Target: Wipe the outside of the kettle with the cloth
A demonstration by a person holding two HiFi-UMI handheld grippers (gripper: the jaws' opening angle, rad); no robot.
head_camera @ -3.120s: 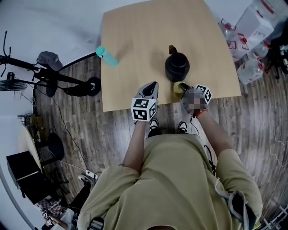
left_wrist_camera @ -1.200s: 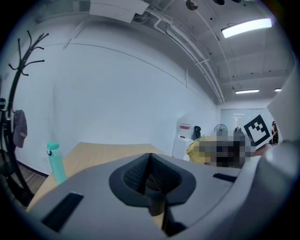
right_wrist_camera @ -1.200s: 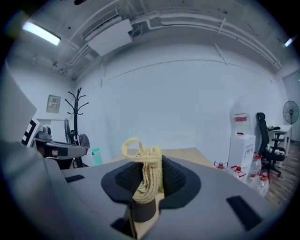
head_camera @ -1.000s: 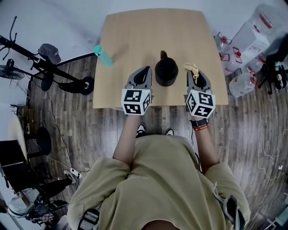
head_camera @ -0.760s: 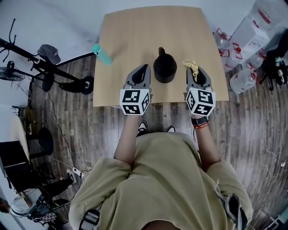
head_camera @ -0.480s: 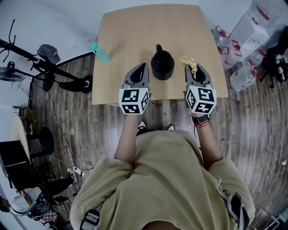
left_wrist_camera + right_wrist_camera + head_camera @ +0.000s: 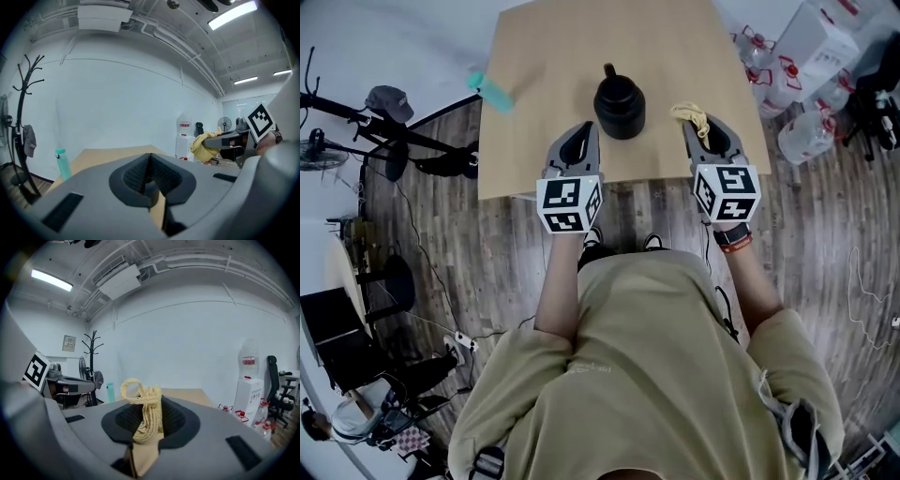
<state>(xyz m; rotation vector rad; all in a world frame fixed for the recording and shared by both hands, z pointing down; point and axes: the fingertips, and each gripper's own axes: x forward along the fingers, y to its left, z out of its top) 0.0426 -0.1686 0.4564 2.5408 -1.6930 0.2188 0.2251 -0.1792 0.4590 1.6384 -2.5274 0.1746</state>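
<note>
Item, nearest: left gripper (image 7: 588, 131), hovering over the near edge of the worktop (image 7: 581, 42), left of centre; its jaws are pressing flat together with nothing between them.

Item: right gripper (image 7: 691, 128), hovering over the same near edge, right of centre; its jaws are clamping a yellow cloth (image 7: 688, 114), which is bunching up in a loop above the jaw tips and hanging down between them.

Item: black kettle (image 7: 619, 97), standing upright on the worktop between the two grippers and just beyond their tips; it is touching neither gripper nor the cloth; a narrow part of it is pointing toward the far edge.

Item: teal bottle (image 7: 491, 91), standing at the left edge of the worktop, well apart from the kettle.

Item, farthest: water jugs (image 7: 802, 141) sitting on the wooden floor beyond the right edge; a black coat stand (image 7: 21, 117) is standing by the white wall on the left.
</note>
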